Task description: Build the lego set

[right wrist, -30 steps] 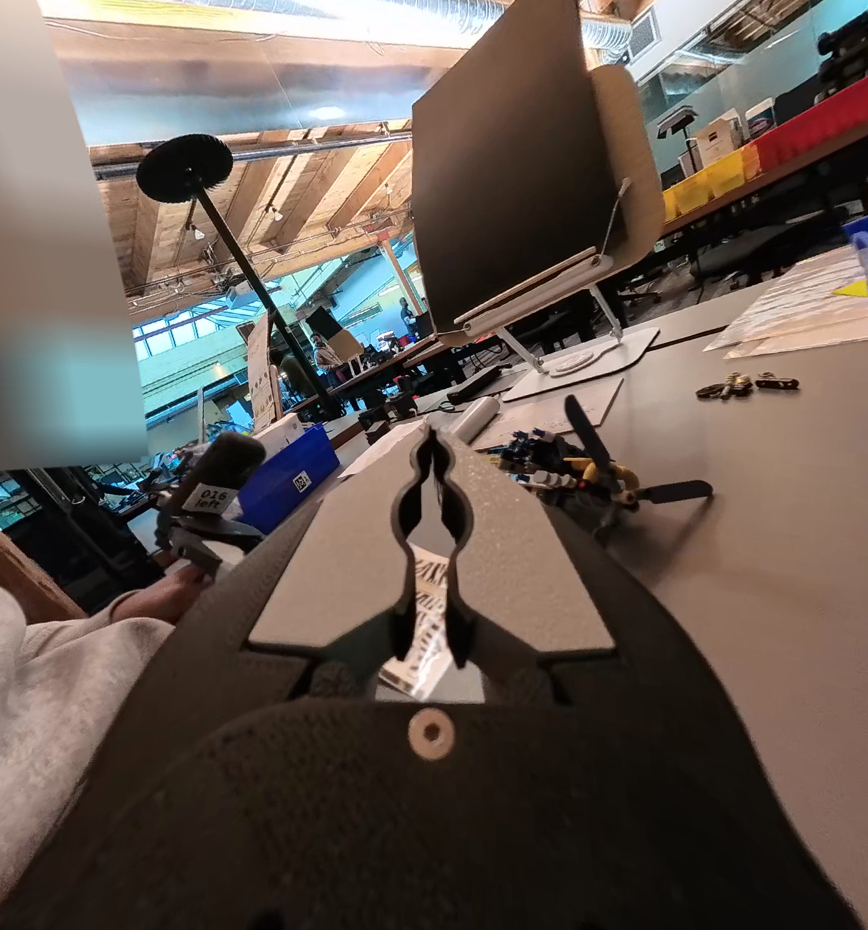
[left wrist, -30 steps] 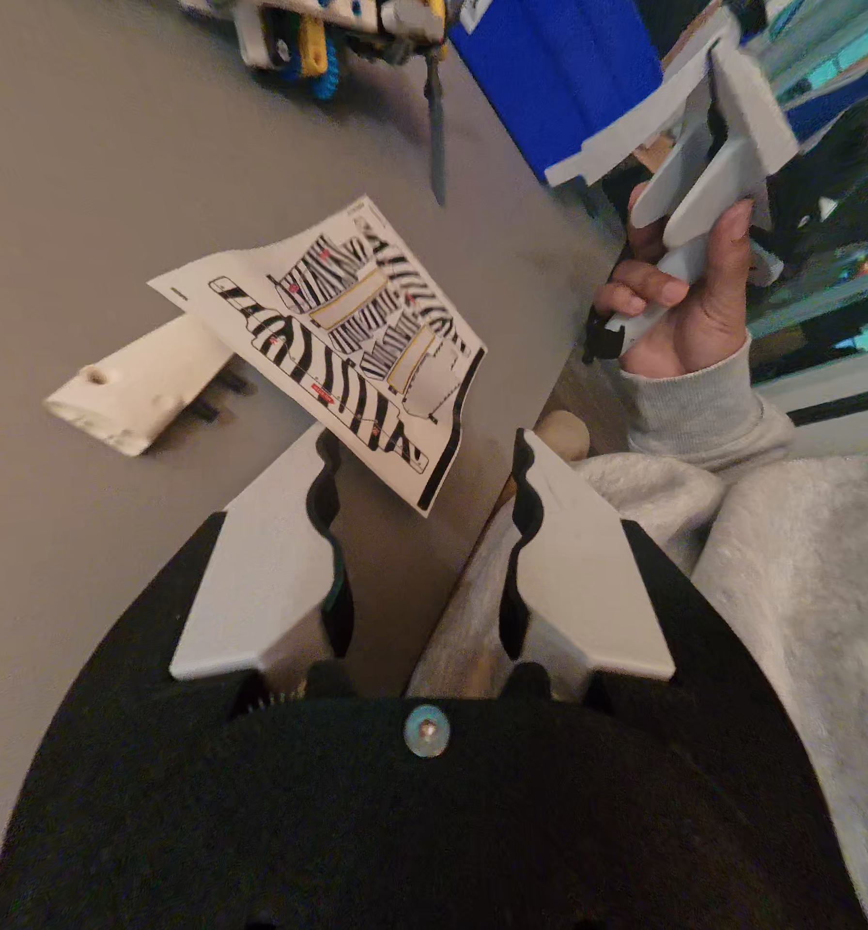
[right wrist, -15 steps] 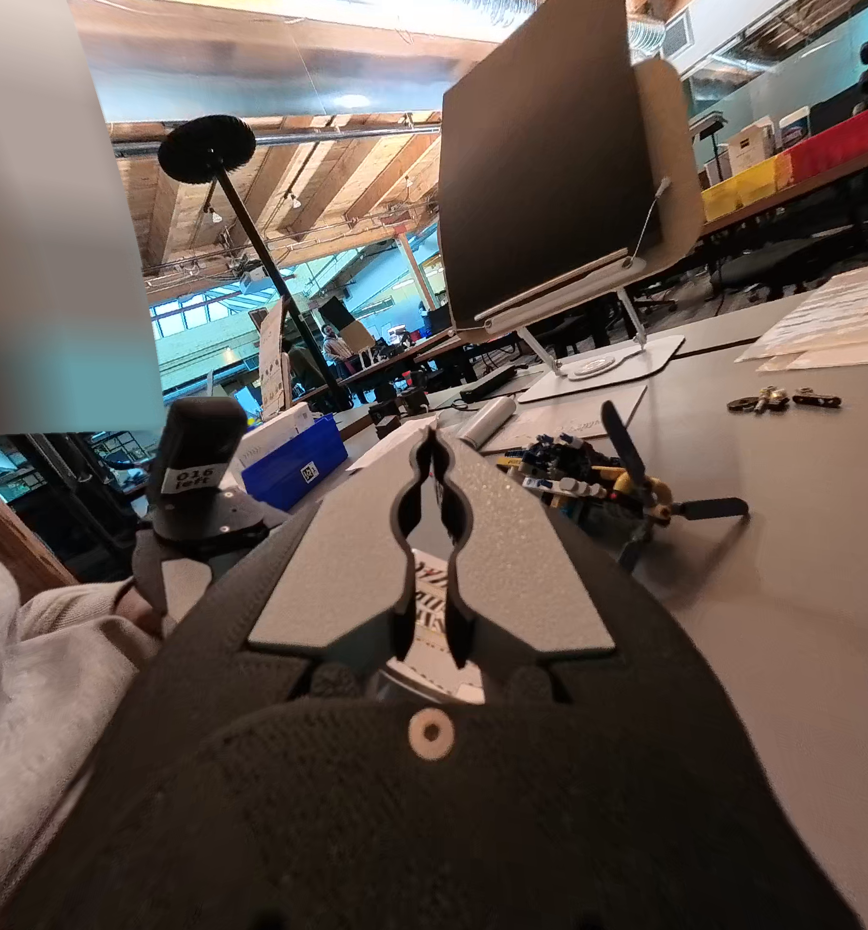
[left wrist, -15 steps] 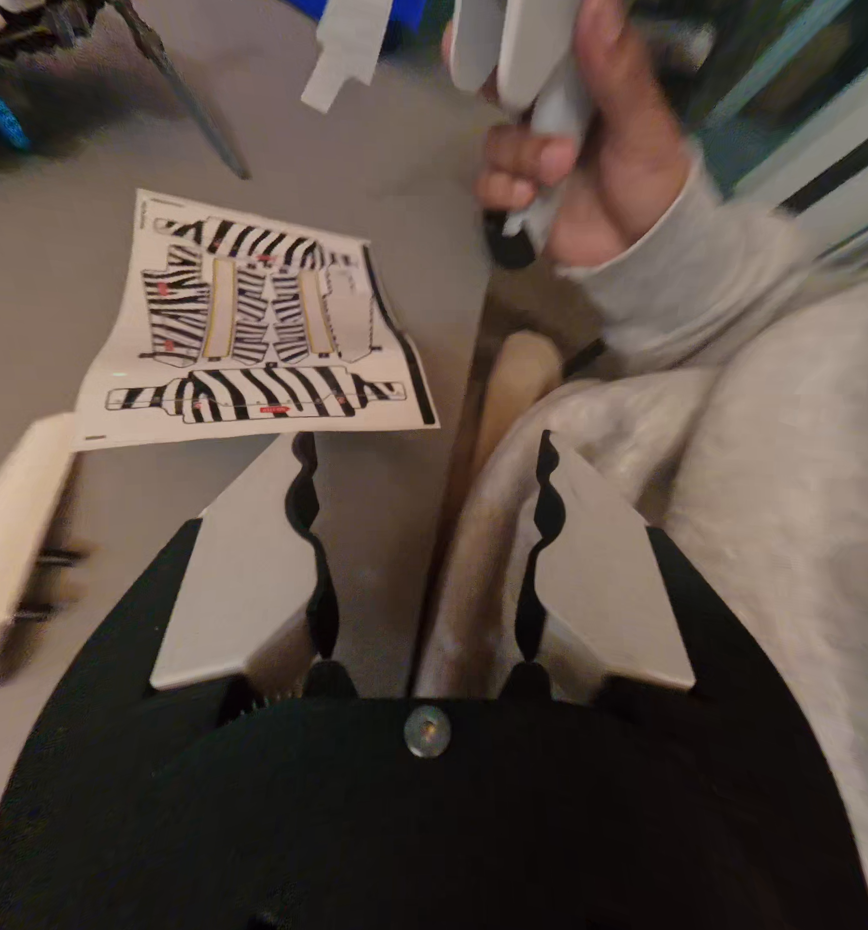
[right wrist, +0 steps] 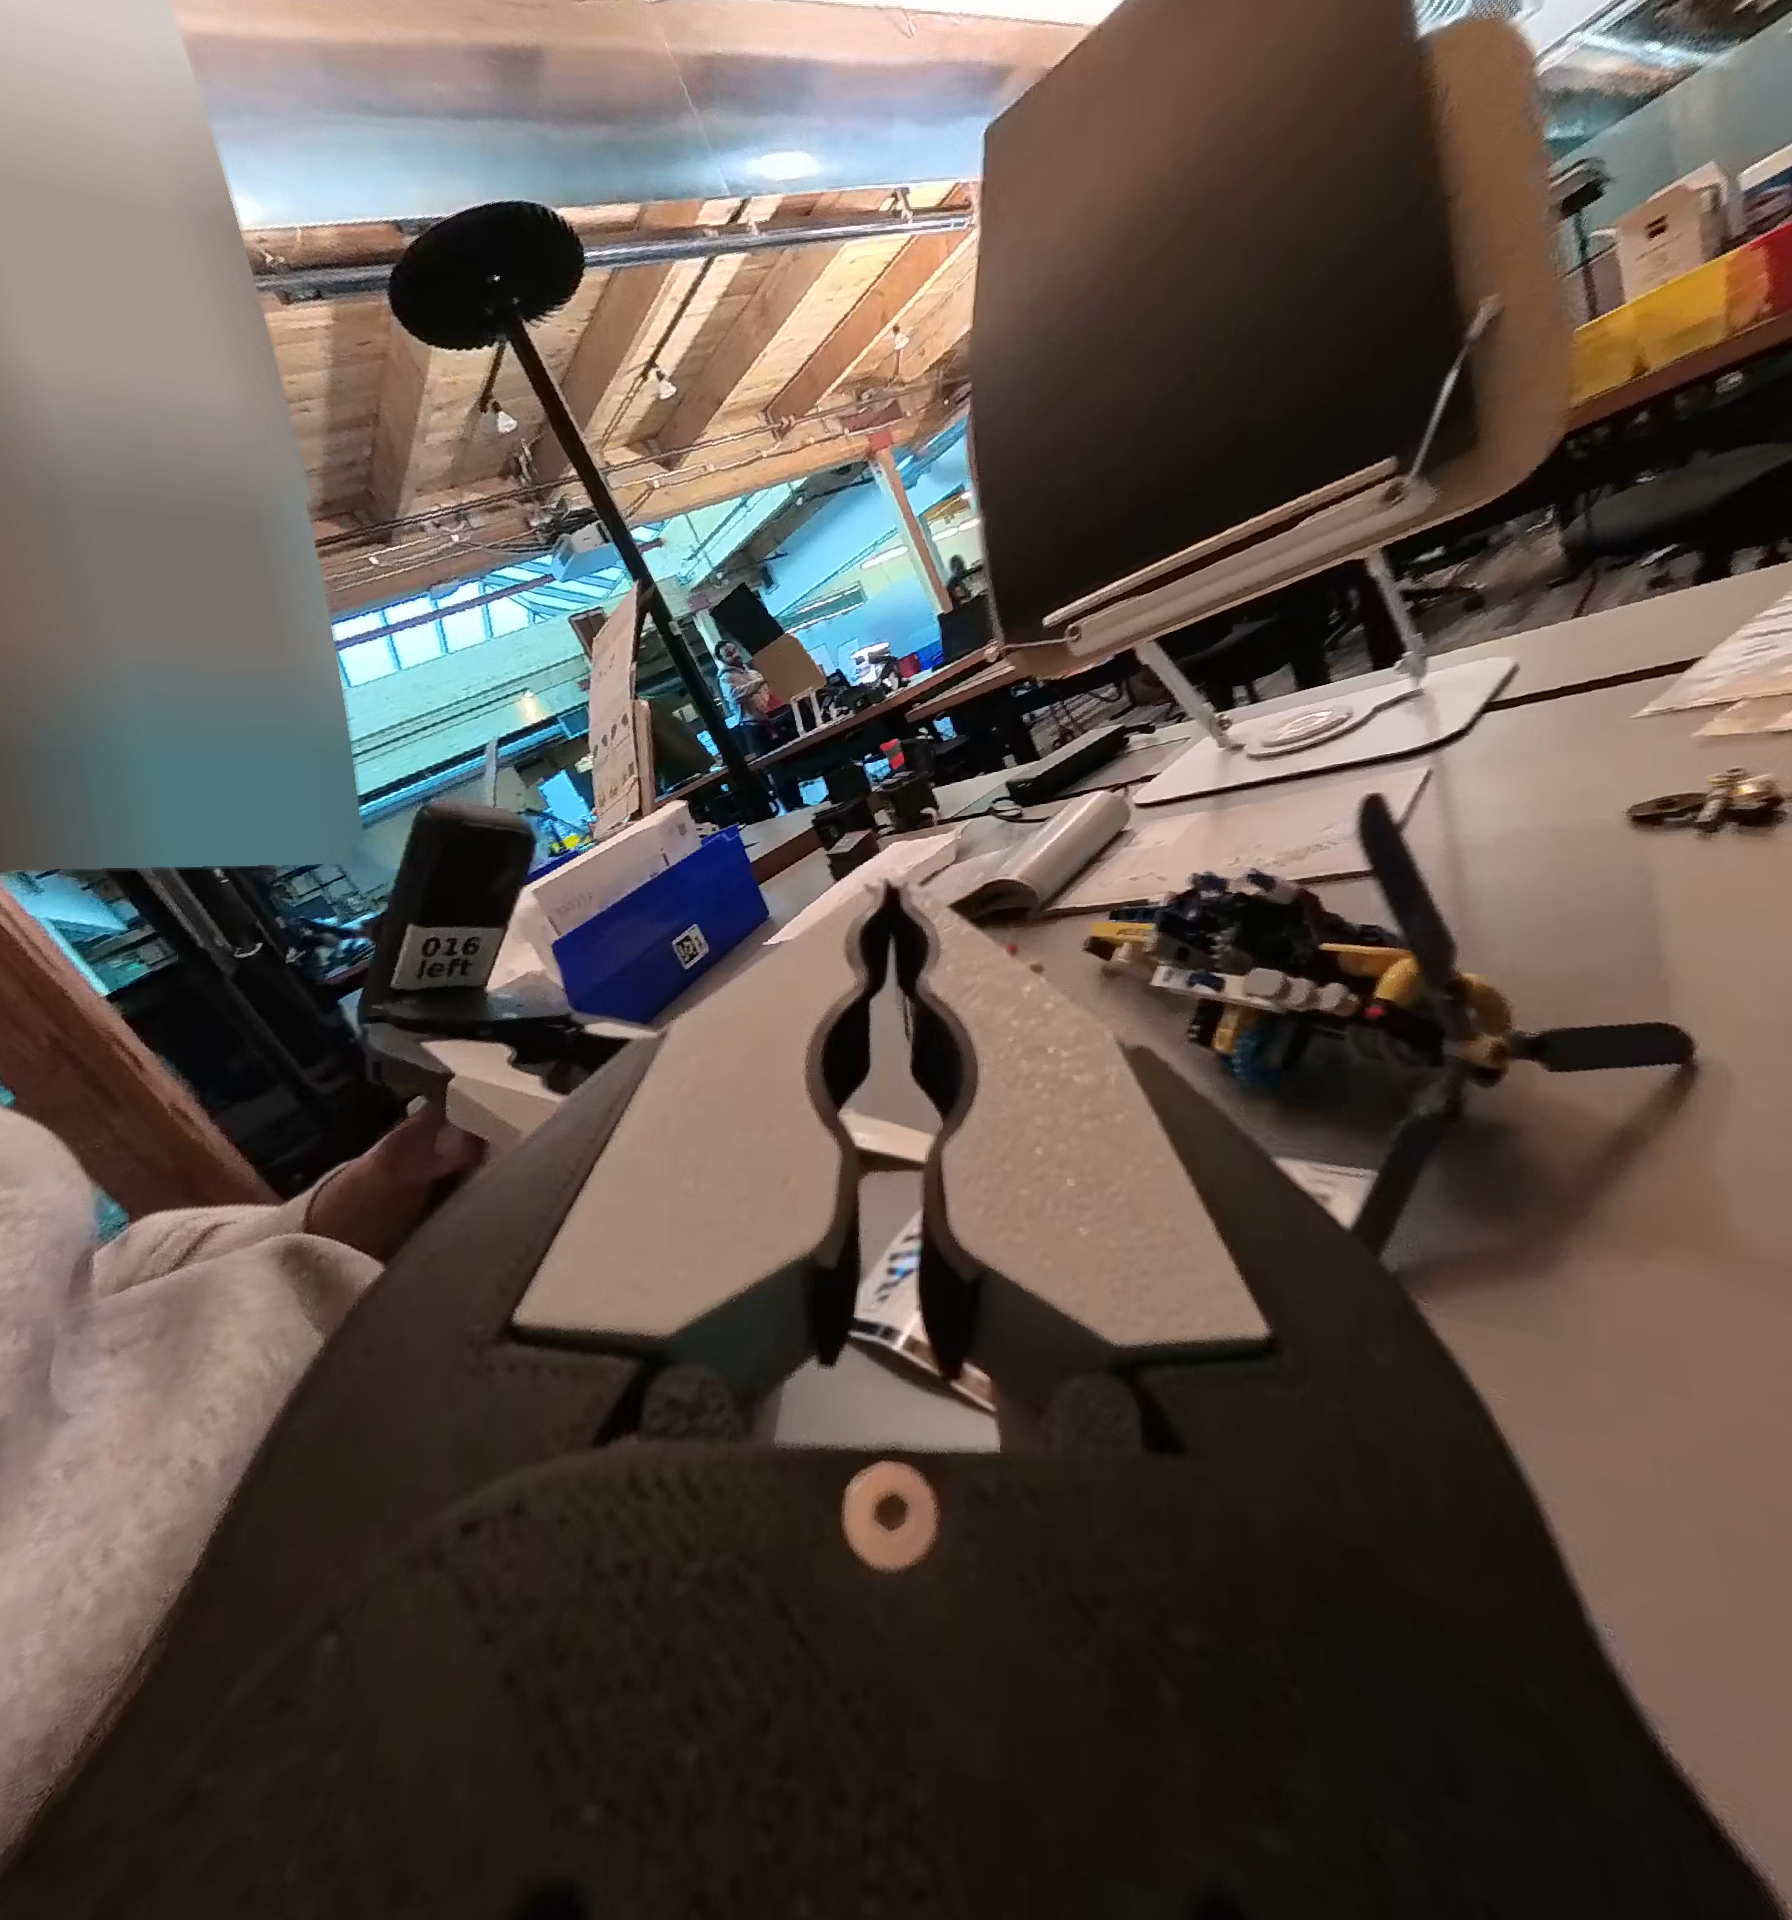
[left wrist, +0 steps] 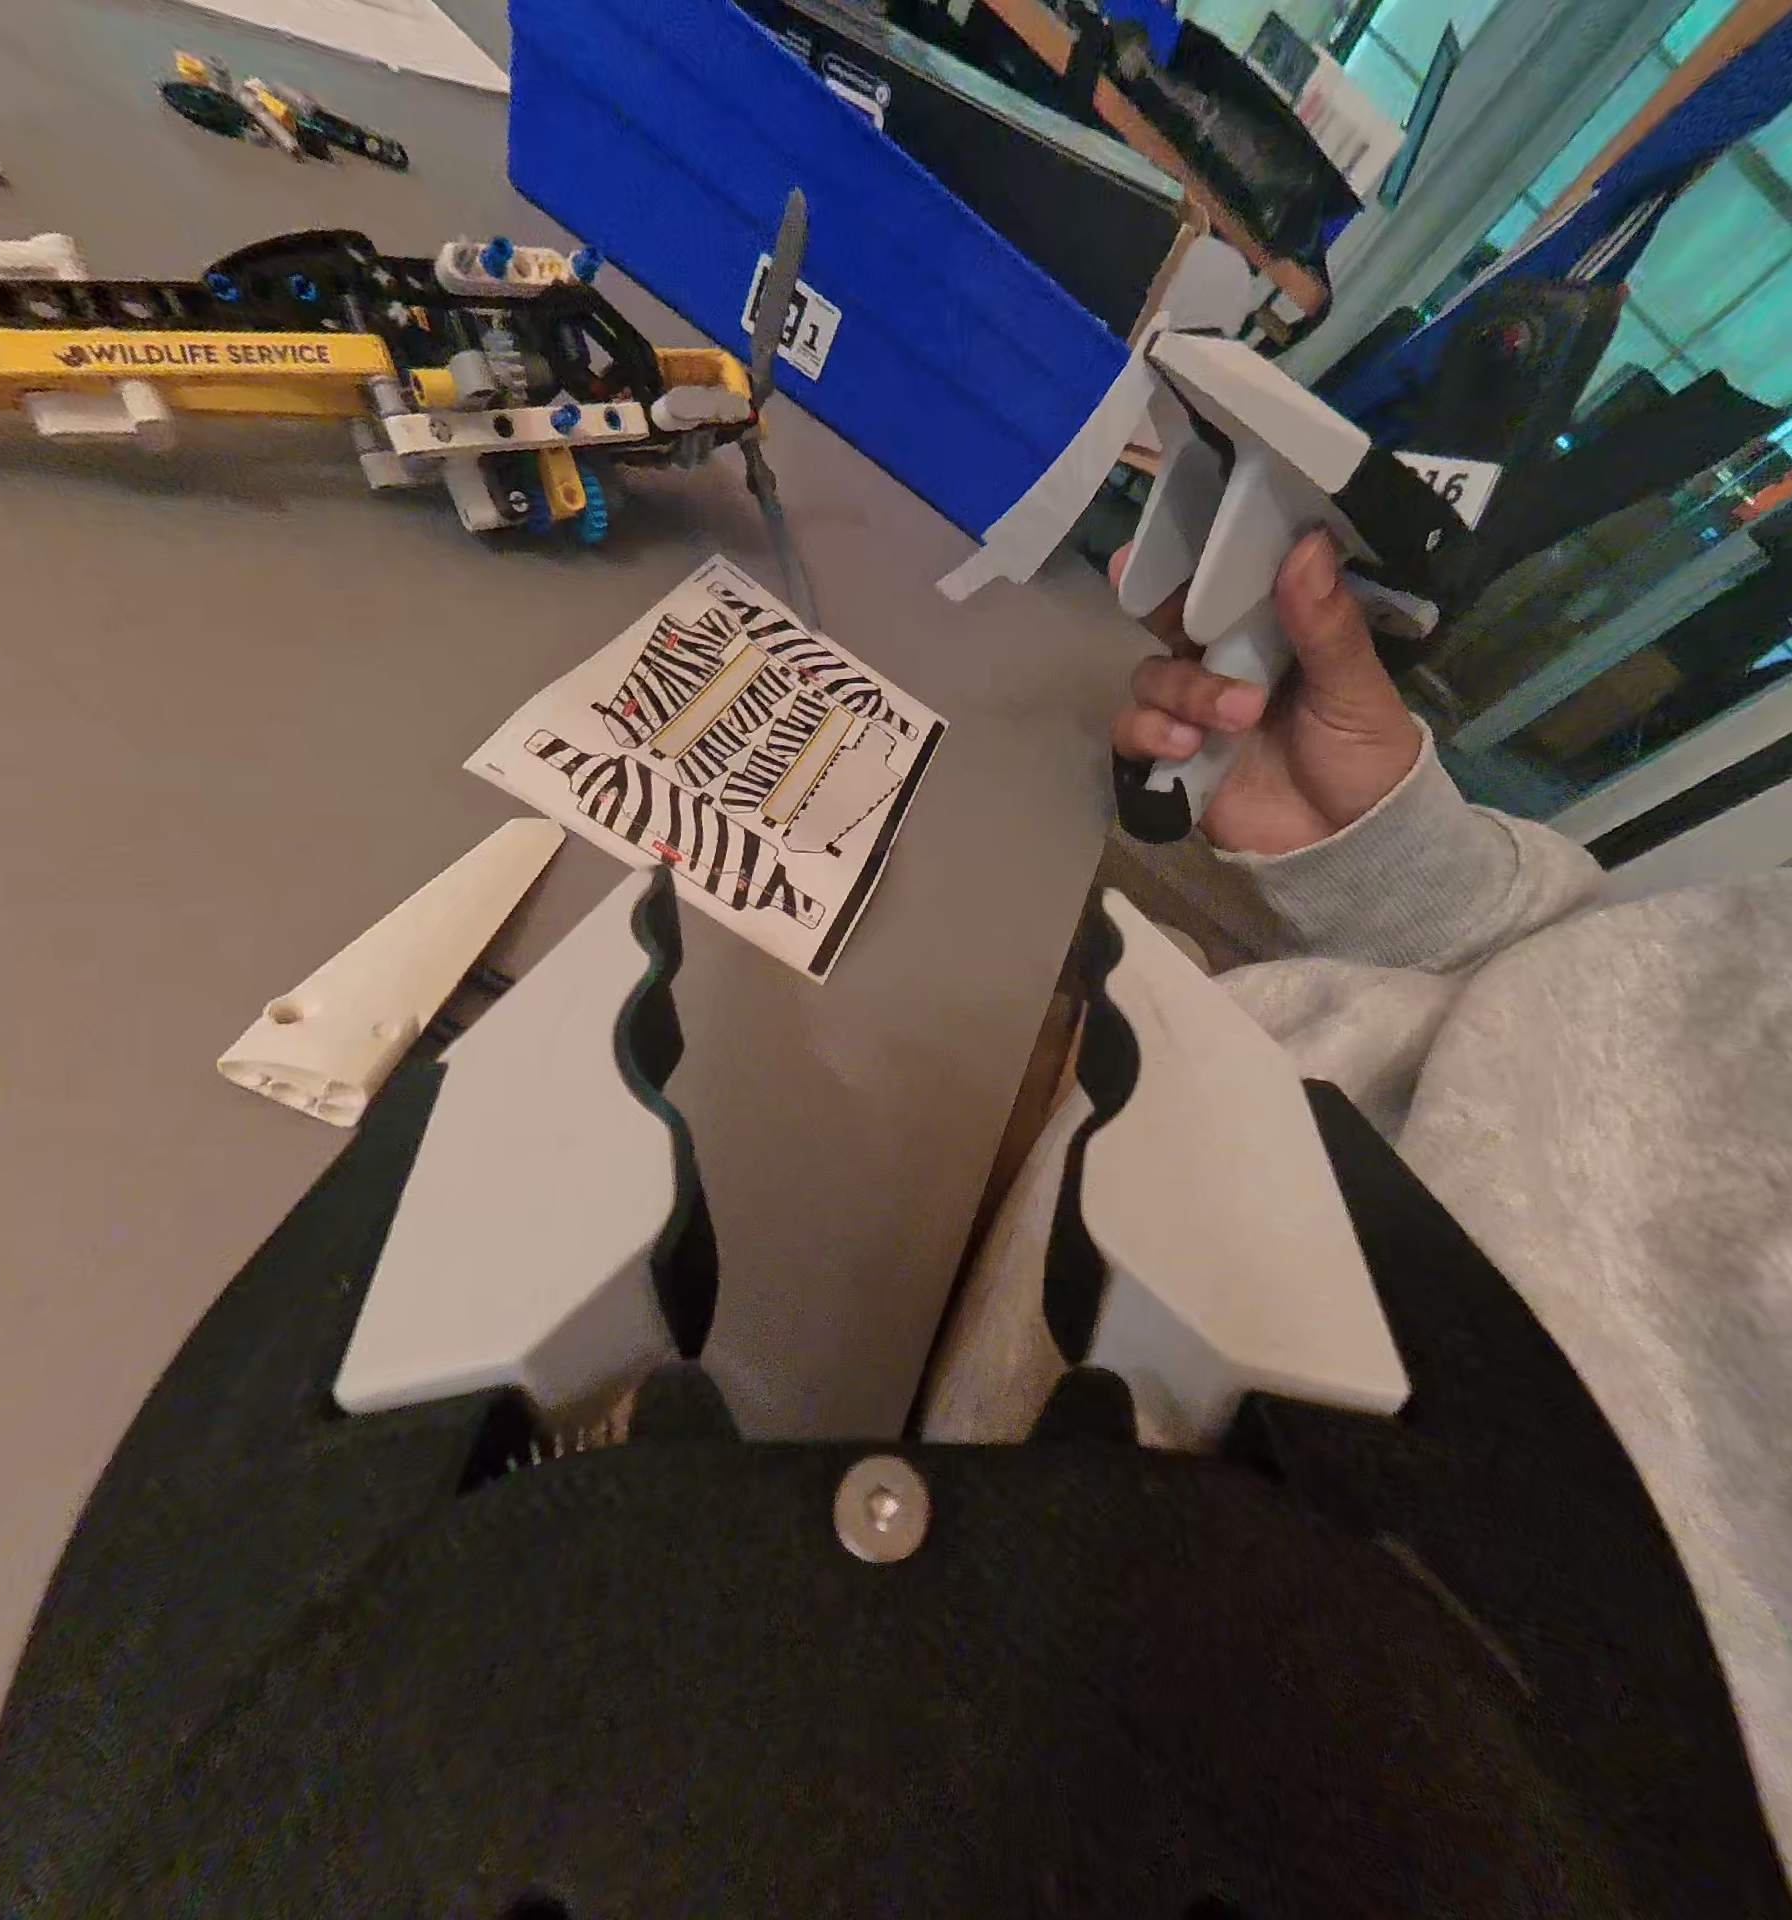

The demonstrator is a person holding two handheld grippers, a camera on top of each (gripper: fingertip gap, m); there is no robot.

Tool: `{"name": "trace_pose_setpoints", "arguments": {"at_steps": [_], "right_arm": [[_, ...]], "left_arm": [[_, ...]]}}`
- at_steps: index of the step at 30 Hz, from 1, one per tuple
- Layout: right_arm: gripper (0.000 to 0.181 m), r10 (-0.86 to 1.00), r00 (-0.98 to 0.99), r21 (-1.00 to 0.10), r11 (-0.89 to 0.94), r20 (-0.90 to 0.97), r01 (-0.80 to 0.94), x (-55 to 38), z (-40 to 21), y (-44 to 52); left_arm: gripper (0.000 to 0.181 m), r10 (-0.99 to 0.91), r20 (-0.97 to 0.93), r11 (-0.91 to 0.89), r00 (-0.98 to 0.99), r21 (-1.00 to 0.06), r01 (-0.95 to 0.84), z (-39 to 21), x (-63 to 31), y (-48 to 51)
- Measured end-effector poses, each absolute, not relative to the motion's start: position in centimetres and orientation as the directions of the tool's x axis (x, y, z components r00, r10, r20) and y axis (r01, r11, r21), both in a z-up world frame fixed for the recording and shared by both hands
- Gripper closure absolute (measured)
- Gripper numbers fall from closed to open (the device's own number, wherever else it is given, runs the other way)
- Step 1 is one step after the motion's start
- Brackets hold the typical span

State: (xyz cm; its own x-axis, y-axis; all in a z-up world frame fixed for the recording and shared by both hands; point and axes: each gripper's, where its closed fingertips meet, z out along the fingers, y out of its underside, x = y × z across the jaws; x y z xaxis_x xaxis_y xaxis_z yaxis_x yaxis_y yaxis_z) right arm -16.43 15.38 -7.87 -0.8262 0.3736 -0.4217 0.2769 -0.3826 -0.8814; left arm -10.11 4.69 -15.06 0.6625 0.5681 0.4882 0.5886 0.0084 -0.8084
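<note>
The left wrist view has pulled back and turned from the flat zebra-striped sticker sheet (left wrist: 710,771); the yellow and black lego plane model (left wrist: 372,369) beyond the sheet now shows almost whole; the white tapered lego panel (left wrist: 393,971), blurred half a second ago, is sharp again beside the sheet; in the right wrist view the plane's grey propeller (right wrist: 1432,1023) sits closer and further right.

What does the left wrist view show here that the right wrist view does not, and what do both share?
Only the left wrist view shows the white wing piece lying flat on the grey table, beside the open left hand-held gripper. Only the right wrist view shows the dark panel on a stand and the black floor lamp. Both show the zebra-striped sticker sheet, the partly built plane model and the blue bin.
</note>
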Motion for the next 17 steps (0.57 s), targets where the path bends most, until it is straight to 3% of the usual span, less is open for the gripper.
{"name": "trace_pose_setpoints", "arguments": {"at_steps": [5,9,13,17], "right_arm": [[0.181,0.317,-0.873,-0.906,-0.331,-0.369,0.263,-14.8,-7.9,12.6],[0.181,0.294,-0.945,-0.949,-0.312,-0.143,0.046,-12.6,-6.1,10.8],[0.181,0.193,-0.938,-0.938,-0.136,0.289,-0.318,-8.2,-6.4,7.0],[0.181,0.099,-0.922,-0.917,-0.114,0.373,-0.383,-6.0,-6.8,5.3]], "left_arm": [[0.110,0.522,0.550,0.073,0.651,-0.790,0.609,-14.8,-10.0,4.5],[0.118,0.396,0.660,0.171,0.639,-0.737,0.654,-13.7,-9.6,4.3],[0.127,0.079,0.798,0.336,0.597,-0.585,0.738,-11.1,-8.9,3.7],[0.137,-0.161,0.850,0.379,0.502,-0.417,0.826,-10.0,-8.7,2.0]]}}
